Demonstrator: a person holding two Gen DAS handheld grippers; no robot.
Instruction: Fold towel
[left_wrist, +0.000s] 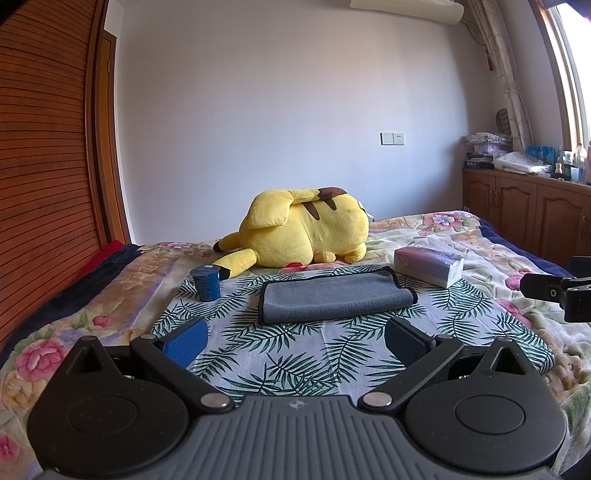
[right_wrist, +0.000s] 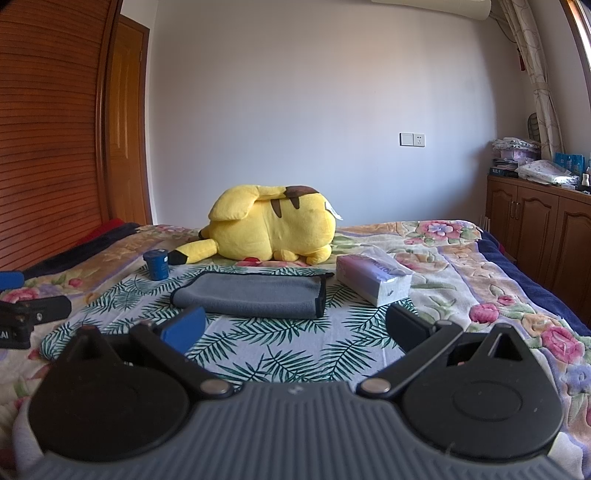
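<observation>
The right gripper (right_wrist: 295, 330) hangs just above the bed with its two fingers wide apart, one with a blue pad (right_wrist: 186, 328) and one black. Nothing is between them. In front of it a soft grey towel with a black edge (right_wrist: 255, 295) lies folded on a white cloth with green leaves (right_wrist: 295, 350). A small dark blue cup (right_wrist: 156, 264) stands to the left. A purple and white tissue pack (right_wrist: 373, 282) lies to the right. Behind the towel a big yellow plush toy (right_wrist: 271, 227) lies on the flowery blanket (right_wrist: 498, 295). The other gripper (right_wrist: 29, 317) peeks in at the left edge.
</observation>
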